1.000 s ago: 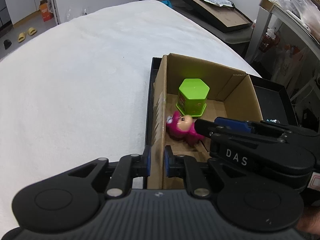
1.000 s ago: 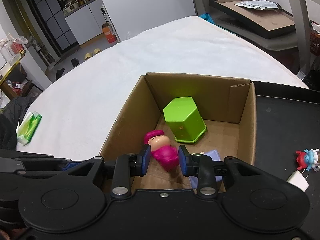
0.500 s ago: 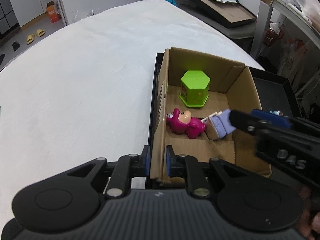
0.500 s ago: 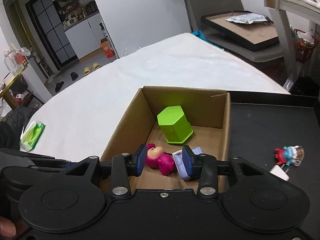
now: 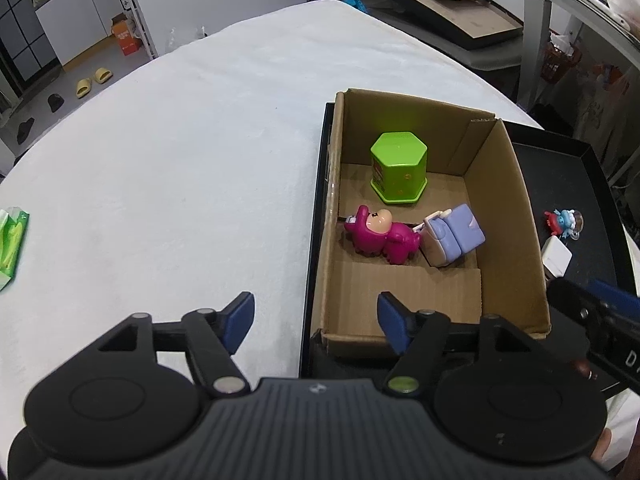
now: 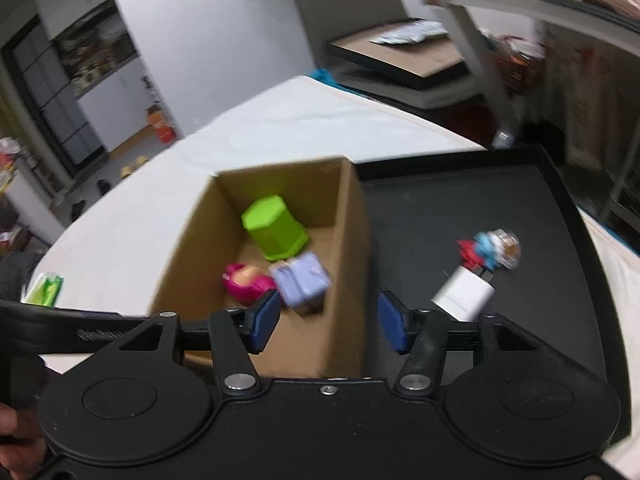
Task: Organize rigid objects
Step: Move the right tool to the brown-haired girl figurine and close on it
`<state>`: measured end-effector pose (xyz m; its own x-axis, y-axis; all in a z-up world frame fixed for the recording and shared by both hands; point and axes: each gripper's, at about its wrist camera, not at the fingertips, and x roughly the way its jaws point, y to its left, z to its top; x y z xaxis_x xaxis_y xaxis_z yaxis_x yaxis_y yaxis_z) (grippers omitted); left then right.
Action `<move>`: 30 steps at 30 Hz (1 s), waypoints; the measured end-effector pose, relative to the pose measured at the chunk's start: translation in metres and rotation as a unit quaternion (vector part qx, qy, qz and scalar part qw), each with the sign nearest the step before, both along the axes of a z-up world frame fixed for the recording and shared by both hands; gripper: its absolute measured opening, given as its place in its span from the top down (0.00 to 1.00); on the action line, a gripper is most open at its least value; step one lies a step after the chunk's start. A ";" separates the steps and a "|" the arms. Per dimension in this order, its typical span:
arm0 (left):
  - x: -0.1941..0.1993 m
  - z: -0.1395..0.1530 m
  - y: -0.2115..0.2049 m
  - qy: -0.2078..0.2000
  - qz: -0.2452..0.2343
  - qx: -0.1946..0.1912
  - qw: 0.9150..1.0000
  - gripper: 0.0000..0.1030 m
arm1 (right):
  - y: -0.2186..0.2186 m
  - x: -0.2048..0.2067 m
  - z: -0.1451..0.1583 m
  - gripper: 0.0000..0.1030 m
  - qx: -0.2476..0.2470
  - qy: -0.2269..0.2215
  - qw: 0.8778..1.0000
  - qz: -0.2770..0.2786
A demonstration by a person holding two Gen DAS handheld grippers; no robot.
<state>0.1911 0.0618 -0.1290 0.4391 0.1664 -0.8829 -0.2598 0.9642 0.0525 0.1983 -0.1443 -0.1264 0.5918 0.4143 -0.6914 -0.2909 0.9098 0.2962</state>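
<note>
Left wrist view: left gripper (image 5: pixel 316 322) jaws spread, empty, astride cardboard box (image 5: pixel 516 216) near wall. Green hexagonal container (image 5: pixel 398 166), pink figure (image 5: pixel 380 236), lilac toy (image 5: pixel 454 236) lay inside box. Right gripper (image 6: pixel 326 322) jaws spread, empty, facing white charger (image 6: pixel 464 294) and blue-red figurine (image 6: pixel 486 250) on black tray (image 6: pixel 420 216); judged next pick.

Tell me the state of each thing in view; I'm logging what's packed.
left gripper: open, empty
right gripper: open, empty
cardboard box: open-topped
green hexagonal container: upside down, boxed
pink figure: lying down, boxed
lavender toy: tipped, boxed
white charger: unboxed, on tray
</note>
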 end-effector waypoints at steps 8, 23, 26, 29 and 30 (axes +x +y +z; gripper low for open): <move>0.002 -0.002 -0.013 0.010 -0.001 0.032 0.999 0.35 | -0.018 -0.011 -0.015 0.33 -0.045 0.025 0.997 -0.063; 0.010 0.001 -0.034 0.013 -0.013 0.057 0.998 0.27 | -0.049 -0.025 -0.059 0.19 -0.082 0.101 0.979 -0.155; 0.012 0.003 -0.041 0.015 -0.016 0.058 0.998 0.27 | -0.050 -0.023 -0.067 0.19 -0.097 0.108 0.976 -0.165; 0.014 0.001 -0.047 0.020 -0.018 0.064 0.998 0.27 | -0.051 -0.020 -0.076 0.19 -0.104 0.117 0.973 -0.167; 0.014 0.000 -0.049 0.020 -0.017 0.067 0.997 0.27 | -0.051 -0.017 -0.080 0.19 -0.107 0.123 0.972 -0.167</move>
<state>0.2048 0.0124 -0.1286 0.4122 0.2698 -0.8702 -0.2220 0.9561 0.1913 0.1809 -0.1954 -0.2062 0.4744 0.0591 -0.8783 0.0862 0.9898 0.1131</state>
